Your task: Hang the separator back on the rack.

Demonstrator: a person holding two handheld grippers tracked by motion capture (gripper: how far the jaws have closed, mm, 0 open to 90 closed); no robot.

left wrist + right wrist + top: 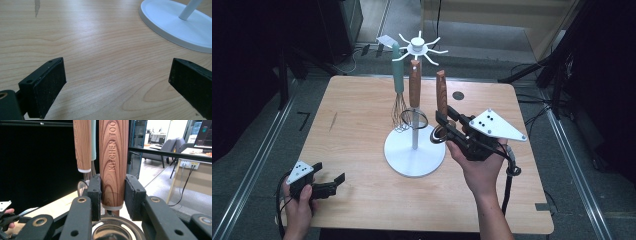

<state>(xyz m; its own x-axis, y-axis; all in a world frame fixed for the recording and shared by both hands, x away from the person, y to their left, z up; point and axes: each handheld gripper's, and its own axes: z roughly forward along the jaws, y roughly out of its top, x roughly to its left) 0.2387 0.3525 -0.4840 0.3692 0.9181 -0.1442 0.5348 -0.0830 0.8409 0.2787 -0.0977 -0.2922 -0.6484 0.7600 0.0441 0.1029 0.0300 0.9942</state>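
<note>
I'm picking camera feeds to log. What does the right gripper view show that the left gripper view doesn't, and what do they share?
Right gripper view only: the right gripper clamped on a wood-grain utensil handle lettered KITCHEN TOO, a metal strainer-like head below it, a second wooden handle beside it, and an office behind.

Left gripper view only: the left gripper open over bare tabletop, and the round white stand base with its pole.

Both: the light wooden table.

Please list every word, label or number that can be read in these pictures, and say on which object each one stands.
"KITCHEN TOO": engraved along the wooden handle held in the right gripper; the top edge of the right gripper view cuts off the rest.
No other readable text: the second wooden handle, the white stand and the table show none.
</note>
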